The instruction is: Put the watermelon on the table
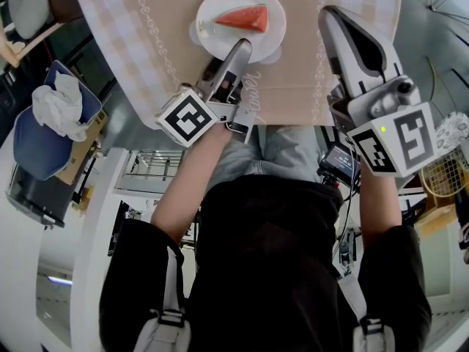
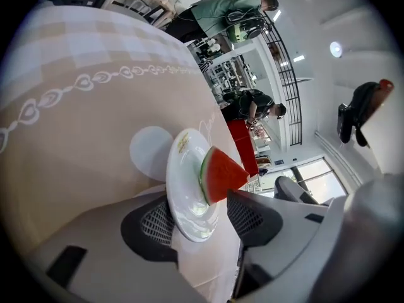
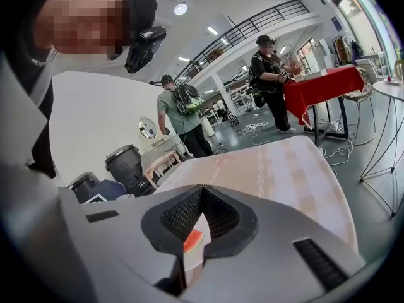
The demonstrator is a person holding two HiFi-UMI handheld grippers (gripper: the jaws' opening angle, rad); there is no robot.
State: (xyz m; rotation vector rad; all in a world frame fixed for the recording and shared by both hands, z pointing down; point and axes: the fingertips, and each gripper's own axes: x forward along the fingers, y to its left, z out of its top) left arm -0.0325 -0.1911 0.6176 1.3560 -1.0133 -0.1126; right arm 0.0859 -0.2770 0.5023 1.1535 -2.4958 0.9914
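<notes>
The left hand-held gripper (image 1: 238, 50) is held released: its jaws are set apart, and in the left gripper view (image 2: 202, 216) the near rim of a white plate (image 2: 186, 197) is seen between them, with neither pad pressed on it. The plate (image 1: 220, 39) is seated flat on the bench (image 1: 293, 72), which is covered by a beige cloth with checked borders. The watermelon (image 1: 243, 18), a red wedge with a green rind, is laid on the plate, on its far half, well clear of the jaws. In the left gripper view the wedge (image 2: 222, 172) is seen just beyond the gap between the jaws. A pale round disc (image 2: 148, 150) is partly tucked under the plate's left side.

The right hand-held gripper (image 1: 333, 17) is held clenched and empty to the right of the plate, above the bench and apart from the plate. In the right gripper view (image 3: 201, 191) its jaw tips are met, and a sliver of the watermelon (image 3: 192, 240) and plate is glimpsed through the slot below them.

Left of the bench, a blue bag (image 1: 37, 141) with crumpled white cloth on it is seen on the floor. Farther off, a table with a red cover (image 3: 322, 84) and several standing people are shown in the gripper views.
</notes>
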